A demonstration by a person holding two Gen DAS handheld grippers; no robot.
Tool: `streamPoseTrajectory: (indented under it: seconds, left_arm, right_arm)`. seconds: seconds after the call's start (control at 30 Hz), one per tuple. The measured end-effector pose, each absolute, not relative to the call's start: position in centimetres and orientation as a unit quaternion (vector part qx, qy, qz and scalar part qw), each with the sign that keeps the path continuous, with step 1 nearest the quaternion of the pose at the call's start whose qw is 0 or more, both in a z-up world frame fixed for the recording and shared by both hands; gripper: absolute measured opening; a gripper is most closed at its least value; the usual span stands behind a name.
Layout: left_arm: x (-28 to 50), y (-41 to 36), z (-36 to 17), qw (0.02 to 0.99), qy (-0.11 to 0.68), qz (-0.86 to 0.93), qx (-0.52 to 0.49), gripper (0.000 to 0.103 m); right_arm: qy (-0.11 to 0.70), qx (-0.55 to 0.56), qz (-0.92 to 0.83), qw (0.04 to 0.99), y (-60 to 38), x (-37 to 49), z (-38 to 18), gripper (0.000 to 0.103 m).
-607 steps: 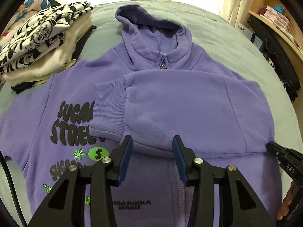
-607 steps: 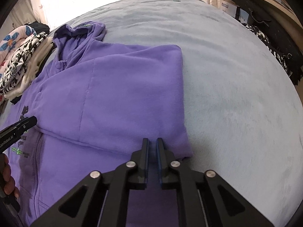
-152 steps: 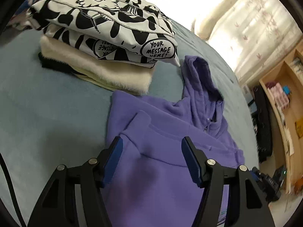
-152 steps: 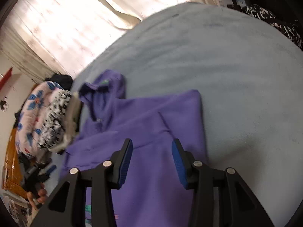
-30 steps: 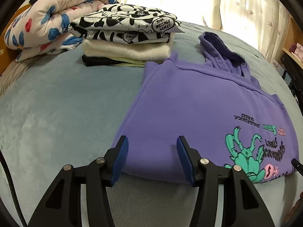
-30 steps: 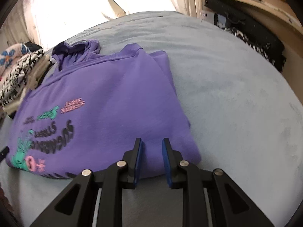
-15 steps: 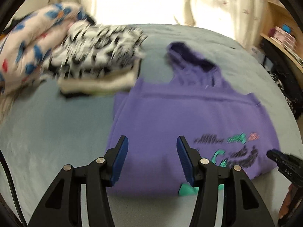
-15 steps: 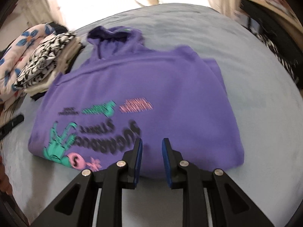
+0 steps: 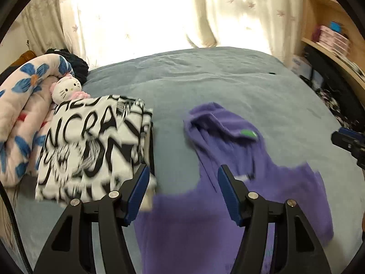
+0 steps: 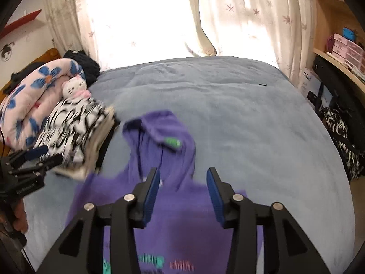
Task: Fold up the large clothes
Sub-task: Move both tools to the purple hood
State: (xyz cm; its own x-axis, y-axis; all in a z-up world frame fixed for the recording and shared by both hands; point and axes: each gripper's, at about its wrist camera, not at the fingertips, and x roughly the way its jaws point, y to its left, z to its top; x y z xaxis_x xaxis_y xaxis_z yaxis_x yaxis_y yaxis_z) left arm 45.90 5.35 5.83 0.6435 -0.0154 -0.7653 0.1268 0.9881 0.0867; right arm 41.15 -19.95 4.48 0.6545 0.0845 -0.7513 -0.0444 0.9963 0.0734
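A folded purple hoodie [image 9: 262, 182] [image 10: 178, 217] lies flat on the grey-blue bed [image 9: 228, 82] [image 10: 251, 118], its hood [image 9: 219, 123] [image 10: 159, 132] spread toward the window and its printed back facing up. My left gripper [image 9: 183, 194] hangs above the hoodie's left part, jaws opening and nothing between the blue pads. My right gripper [image 10: 181, 196] hovers over the hoodie just below the hood, jaws opening too and holding nothing. The picture is blurred by motion.
A stack of folded clothes topped by a black-and-white printed garment [image 9: 91, 146] [image 10: 73, 130] sits left of the hoodie. A flowered quilt [image 9: 22, 114] [image 10: 34, 98] and a white cat plush [image 9: 66, 89] lie beyond it. Shelves [image 10: 342, 45] and dark bags [image 10: 342, 132] stand right of the bed.
Both grippers have risen and pulled back from the hoodie's near edge, so the hood and window now show. The right jaws have widened clearly, the left slightly. The hoodie stays put.
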Motion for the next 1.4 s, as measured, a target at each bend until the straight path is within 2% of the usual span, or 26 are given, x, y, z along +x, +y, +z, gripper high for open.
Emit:
streamPoseTrajectory:
  seconds: [0.27,0.43,0.5,0.6,0.73,0.83,0.97,1.07,1.13,1.17,1.23,1.4]
  left_arm:
    - [61.1,4.8,2.3,0.888,0.459,-0.001,0.035,0.061]
    - [66.0,3.3,-2.2,0.872,0.488,-0.003,0.035,0.061]
    - [67.3,2.9,-3.9,0.866,0.498,-0.004,0.035,0.06]
    - [68.5,2.4,-6.8,0.857,0.513,0.001,0.038,0.051]
    - [69.0,2.8,-11.0,0.834,0.551,-0.015,0.033,0.045]
    - [68.3,3.7,-13.6,0.811,0.583,-0.047,0.007,0.044]
    - [68.0,4.3,-14.4,0.817,0.573,-0.07,-0.004,0.045]
    - [68.3,4.9,-14.6,0.82,0.569,-0.061,-0.015,0.06]
    - [68.3,5.1,-14.7,0.828,0.559,-0.036,-0.004,0.085]
    - [68.4,5.2,-14.8,0.833,0.553,-0.026,0.003,0.089]
    - [68.4,5.3,-15.3,0.838,0.546,-0.022,0.005,0.094]
    - [68.1,5.8,-15.6,0.845,0.534,-0.036,-0.007,0.094]
  right_arm:
    - [0.472,0.047,0.036,0.879,-18.6,54.6,-0.8,0.044]
    - [0.497,0.066,0.041,0.864,-18.7,59.5,-4.8,0.043]
    - [0.503,0.07,0.042,0.861,-18.8,60.9,-6.3,0.044]
    - [0.514,0.083,0.053,0.852,-18.9,62.3,-8.7,0.044]
    - [0.526,0.088,0.07,0.843,-18.6,63.1,-11.4,0.044]
    - [0.543,0.083,0.073,0.832,-18.3,63.5,-13.3,0.044]
    - [0.554,0.074,0.068,0.826,-17.7,64.2,-14.8,0.044]
    - [0.552,0.066,0.069,0.828,-17.4,64.6,-15.2,0.044]
    - [0.548,0.064,0.068,0.832,-17.1,64.8,-15.4,0.045]
    - [0.545,0.065,0.068,0.833,-17.1,64.9,-15.5,0.046]
    - [0.541,0.066,0.064,0.836,-17.4,65.2,-15.6,0.052]
    - [0.534,0.084,0.059,0.839,-18.5,65.6,-16.1,0.054]
